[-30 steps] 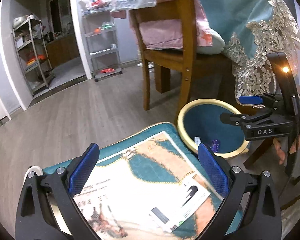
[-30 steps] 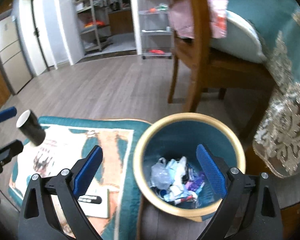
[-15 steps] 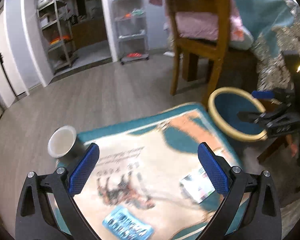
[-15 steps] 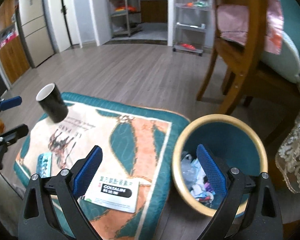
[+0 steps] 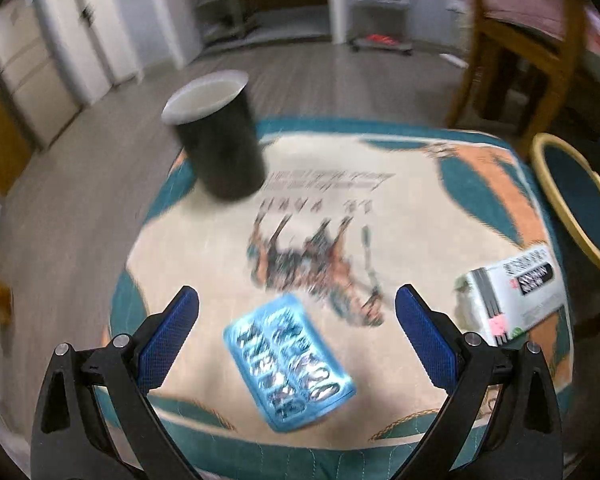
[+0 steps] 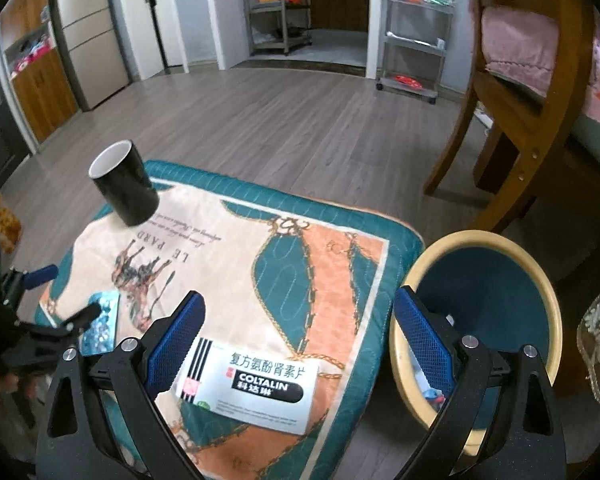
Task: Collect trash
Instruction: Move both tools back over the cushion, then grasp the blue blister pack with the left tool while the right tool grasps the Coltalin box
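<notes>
so far: some scraps low in bin (image 6: 480, 308). left on mat (image 6: 260, 248): blister pack (image 5: 290, 364) between wide-open, empty left gripper (image 5: 296, 344) jaws; medicine box (image 6: 252, 386) under right gripper (image 6: 298, 334), likewise agape, holding nothing; black cup (image 6: 124, 182) at far corner.

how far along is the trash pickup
Partly done: some trash already lies in the bin. Nothing is in hand; the left hand-held gripper and right hand-held gripper are both open. Left on the mat: blister pack, medicine box, black cup.
</notes>
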The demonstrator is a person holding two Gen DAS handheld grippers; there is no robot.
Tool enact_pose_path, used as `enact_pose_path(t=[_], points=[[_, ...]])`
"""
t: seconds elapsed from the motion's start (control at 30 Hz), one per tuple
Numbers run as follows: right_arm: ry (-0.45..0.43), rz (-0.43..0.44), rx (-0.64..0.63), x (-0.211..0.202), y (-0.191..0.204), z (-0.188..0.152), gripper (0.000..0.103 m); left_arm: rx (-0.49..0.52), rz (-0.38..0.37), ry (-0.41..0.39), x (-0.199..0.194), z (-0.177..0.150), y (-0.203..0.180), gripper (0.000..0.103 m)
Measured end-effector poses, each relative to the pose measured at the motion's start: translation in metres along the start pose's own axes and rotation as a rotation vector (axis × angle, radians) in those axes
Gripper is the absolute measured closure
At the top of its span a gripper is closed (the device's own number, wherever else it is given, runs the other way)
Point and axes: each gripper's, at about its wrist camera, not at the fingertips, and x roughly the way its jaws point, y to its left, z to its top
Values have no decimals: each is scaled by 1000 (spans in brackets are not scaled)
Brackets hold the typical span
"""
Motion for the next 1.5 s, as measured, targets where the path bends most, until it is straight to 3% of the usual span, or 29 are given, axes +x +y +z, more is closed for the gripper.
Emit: enact_pose_path(t=[0.2, 0.4, 0.53, 0.73, 0.9, 1.17, 1.37, 1.5], points=[[26, 1, -3, 4, -2, -6, 8, -89, 60, 133, 36, -10, 22, 6], [46, 15, 3, 12, -5, -7, 8, -129, 52, 261, 63, -19, 33, 6], [71, 35, -15, 19, 0, -8, 8, -148, 16, 305, 72, -22, 35, 7], [164, 69, -89, 35, 7, -22, 8, -94, -33, 280, 70, -15, 27, 31], [251, 73, -163, 47, 12, -38, 8, -32, -85, 264, 65, -7, 16, 33], [322, 132, -277, 58, 27, -56, 8, 155, -157, 82, 2, 52, -3, 33], [302, 102, -454, 63, 46, -71, 8, 288, -195, 6, -22, 91, -21, 33], [294, 85, -511, 69, 55, -74, 8, 257, -236, 18, -14, 90, -19, 33]])
